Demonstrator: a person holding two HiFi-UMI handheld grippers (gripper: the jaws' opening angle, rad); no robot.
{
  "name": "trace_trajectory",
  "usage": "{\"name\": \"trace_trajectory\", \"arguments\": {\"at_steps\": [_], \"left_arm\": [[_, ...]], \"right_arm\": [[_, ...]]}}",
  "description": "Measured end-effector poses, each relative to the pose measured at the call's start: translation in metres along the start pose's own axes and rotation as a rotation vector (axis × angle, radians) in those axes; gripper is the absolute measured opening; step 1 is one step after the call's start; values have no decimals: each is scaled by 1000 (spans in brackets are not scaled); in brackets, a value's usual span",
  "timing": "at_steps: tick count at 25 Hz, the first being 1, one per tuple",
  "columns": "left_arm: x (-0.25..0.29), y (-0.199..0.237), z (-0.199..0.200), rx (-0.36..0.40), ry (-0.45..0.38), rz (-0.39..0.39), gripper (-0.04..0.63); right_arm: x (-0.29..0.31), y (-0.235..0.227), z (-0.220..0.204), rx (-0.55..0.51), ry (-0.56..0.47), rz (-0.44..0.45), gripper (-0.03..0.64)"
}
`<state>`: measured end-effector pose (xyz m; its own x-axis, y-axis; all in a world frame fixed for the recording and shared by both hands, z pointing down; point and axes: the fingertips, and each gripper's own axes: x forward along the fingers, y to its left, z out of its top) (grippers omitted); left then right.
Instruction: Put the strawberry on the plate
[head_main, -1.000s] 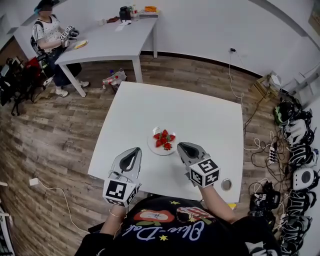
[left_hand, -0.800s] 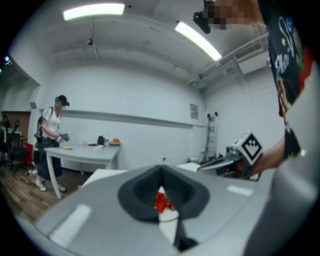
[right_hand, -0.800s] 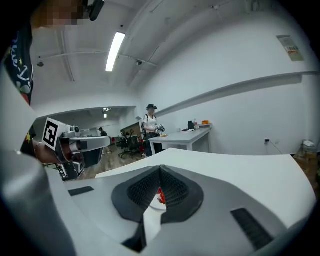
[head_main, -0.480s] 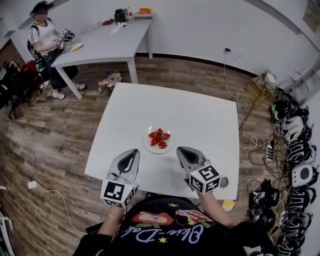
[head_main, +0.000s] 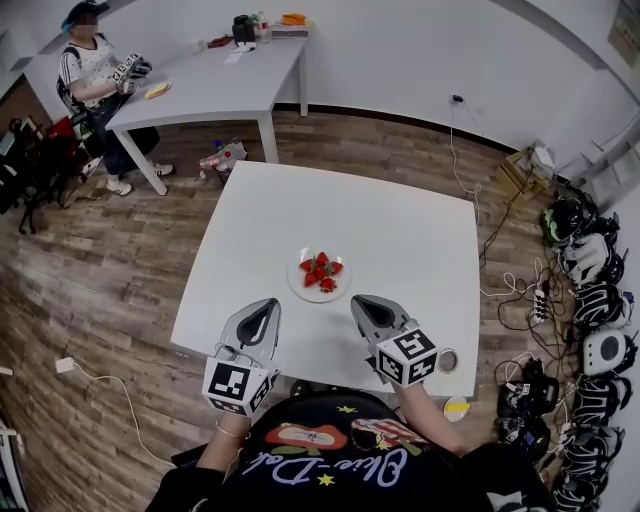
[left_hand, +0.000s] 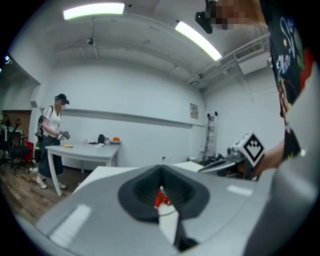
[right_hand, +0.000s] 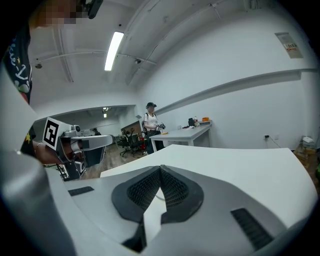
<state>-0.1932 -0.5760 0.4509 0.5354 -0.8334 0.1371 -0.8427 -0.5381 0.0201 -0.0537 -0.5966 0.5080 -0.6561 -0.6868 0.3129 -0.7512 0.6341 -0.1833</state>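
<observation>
Nearest you, both grippers hover over the near edge of the white table (head_main: 400, 225), one to each side of the plate; your left gripper (head_main: 269, 303) has its jaws together at the tips, with nothing clamped; in the left gripper view a sliver of red and white shows through the slit below the tips, though whether that is the strawberries and plate beyond you cannot tell for sure; your right gripper (head_main: 358, 300) has its jaws closed too, tip to tip and empty, with bare tabletop ahead of them in the right gripper view; a small round thing (head_main: 448, 361) lies on the table just beside your right hand, too small to name.

Just ahead of the gripper tips and between them, the white plate (head_main: 304, 289) sits near the middle of the table; the strawberries (head_main: 320, 270) lie on it in a small red cluster, apart from both grippers.

Further off, cables and dark gear (head_main: 590, 290) line the wooden floor (head_main: 90, 300) on your right; beyond the table stands a second white table (head_main: 215, 90) by the wall, with a few small things at its far end; a person (head_main: 92, 70) sits at its left end.
</observation>
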Motion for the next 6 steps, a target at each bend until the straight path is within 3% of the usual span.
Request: {"name": "trace_trajectory", "arguments": {"at_steps": [6], "left_arm": [[-4,8,-1,-19,-9,14,-3]], "right_arm": [[4,4,-3,14,5,7,16]]}}
